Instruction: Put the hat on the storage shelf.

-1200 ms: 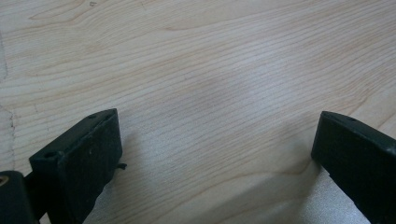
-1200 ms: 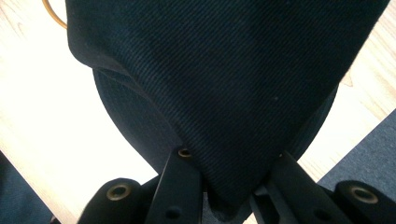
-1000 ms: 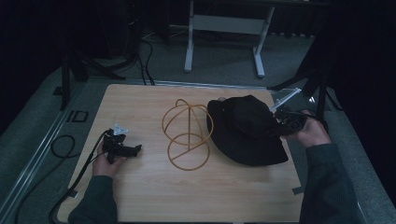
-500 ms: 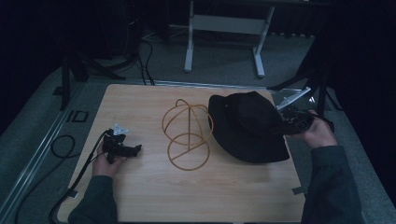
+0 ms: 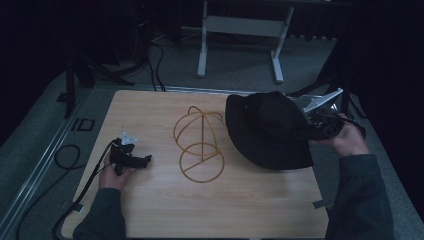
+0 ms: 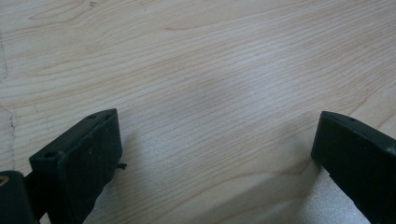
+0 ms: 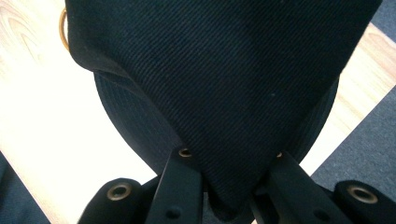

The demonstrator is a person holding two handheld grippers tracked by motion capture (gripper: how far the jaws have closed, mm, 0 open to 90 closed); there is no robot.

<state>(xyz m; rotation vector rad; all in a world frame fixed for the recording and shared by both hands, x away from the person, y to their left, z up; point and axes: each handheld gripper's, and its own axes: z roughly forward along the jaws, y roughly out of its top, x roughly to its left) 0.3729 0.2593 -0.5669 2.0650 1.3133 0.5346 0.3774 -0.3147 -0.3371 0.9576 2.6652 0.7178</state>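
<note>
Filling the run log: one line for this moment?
right gripper: shut on black hat brim, table's right | left gripper: open, resting over bare table | wire hat stand: bare, centre

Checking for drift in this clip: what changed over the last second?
The right claw, shut on the black hat, has drawn its brim slightly right and toward the person, lifting that edge. The left claw stays open over the table, and the gold wire hat stand hasn't moved.
</note>
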